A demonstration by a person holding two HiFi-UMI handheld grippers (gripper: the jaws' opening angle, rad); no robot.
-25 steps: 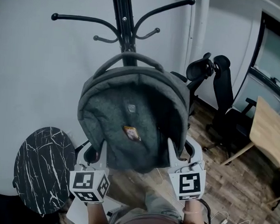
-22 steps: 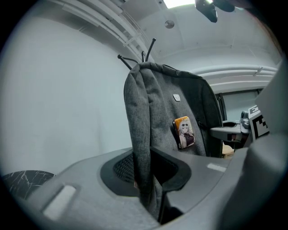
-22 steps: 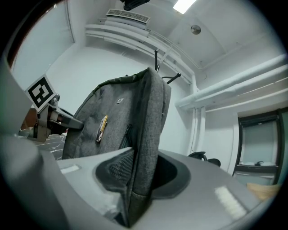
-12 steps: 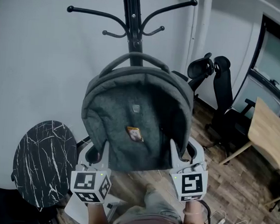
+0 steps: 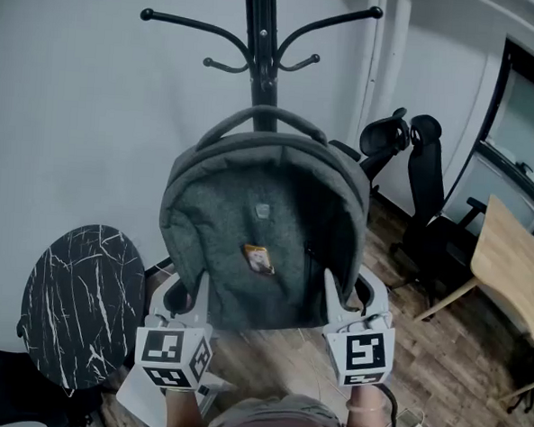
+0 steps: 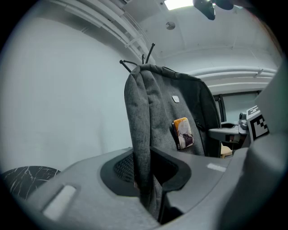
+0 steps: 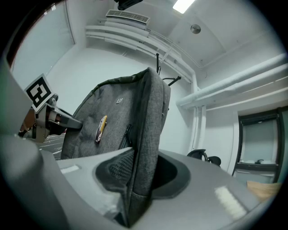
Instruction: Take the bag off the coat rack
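A grey fabric backpack (image 5: 261,235) with a small yellow tag on its front stands upright between my two grippers, in front of the black coat rack (image 5: 262,45). Its top handle (image 5: 259,116) arches across the rack's pole; I cannot tell whether it touches the pole. My left gripper (image 5: 194,294) is shut on the bag's lower left edge, and the cloth (image 6: 144,148) runs down between its jaws. At the lower right edge, my right gripper (image 5: 334,298) pinches the bag's side seam (image 7: 141,148). The rack's hooks (image 6: 146,51) show just above the bag's top.
A round black marble side table (image 5: 81,305) stands at the lower left by the white wall. Black office chairs (image 5: 426,191) and a wooden table (image 5: 516,268) stand to the right on the wooden floor.
Both grippers and the bag have drawn slightly back from the rack, and the gap between the hooks and the bag's handle has grown a little. Both grips are unchanged.
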